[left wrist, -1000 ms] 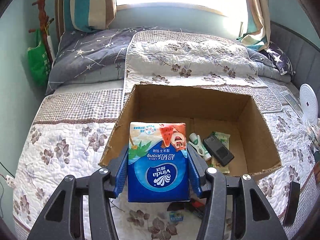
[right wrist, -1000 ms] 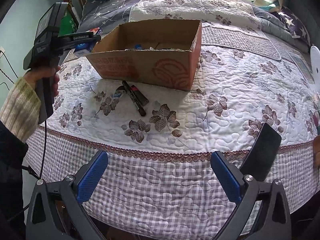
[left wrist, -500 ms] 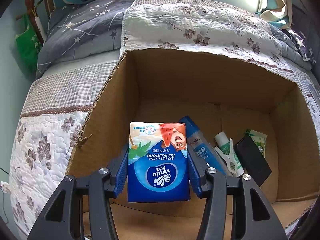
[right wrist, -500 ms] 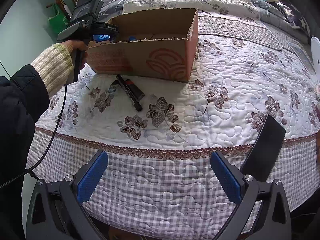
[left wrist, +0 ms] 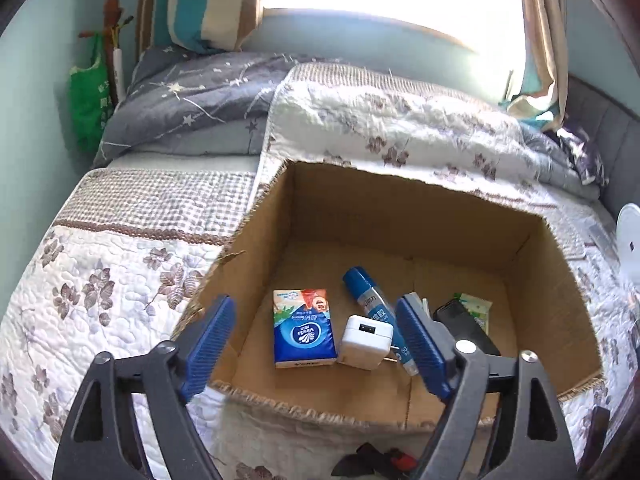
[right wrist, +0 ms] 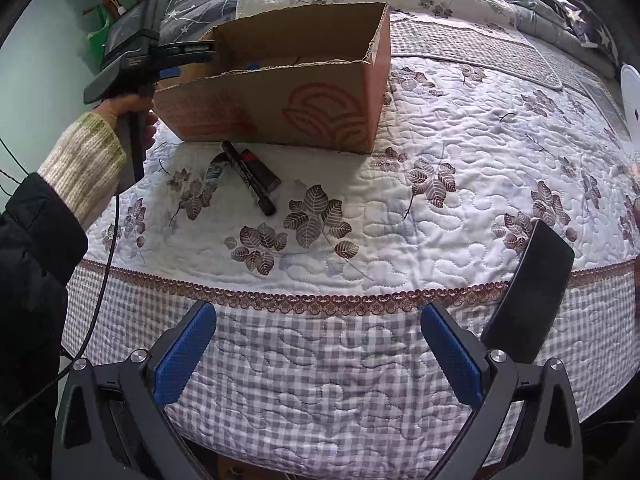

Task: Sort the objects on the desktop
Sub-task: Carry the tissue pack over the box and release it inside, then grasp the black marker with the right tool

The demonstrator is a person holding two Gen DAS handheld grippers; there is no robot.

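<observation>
An open cardboard box (left wrist: pixel 400 400) stands on the quilted bed; it also shows in the right wrist view (right wrist: pixel 280 108). Inside lie a blue tissue pack (left wrist: pixel 302 330), a white charger (left wrist: pixel 365 342), a blue glue tube (left wrist: pixel 374 308), a black device (left wrist: pixel 466 328) and a green packet (left wrist: pixel 476 306). My left gripper (left wrist: pixel 316 344) is open and empty above the box's near edge; it also shows in the right wrist view (right wrist: pixel 192 50). My right gripper (right wrist: pixel 316 356) is open and empty over the bed's front edge. A black marker (right wrist: pixel 248 178) and a small black and red object (right wrist: pixel 260 168) lie before the box.
A black phone (right wrist: pixel 528 292) leans at the bed's front right edge. A folded quilt (left wrist: pixel 400 128) and grey duvet (left wrist: pixel 192 108) lie behind the box. A white round object (left wrist: pixel 628 236) is at the right. A green bag (left wrist: pixel 86 108) hangs at the left wall.
My left gripper has opened and let go of the tissue pack, which now lies on the box floor, and has drawn back and up. My right gripper has stayed put.
</observation>
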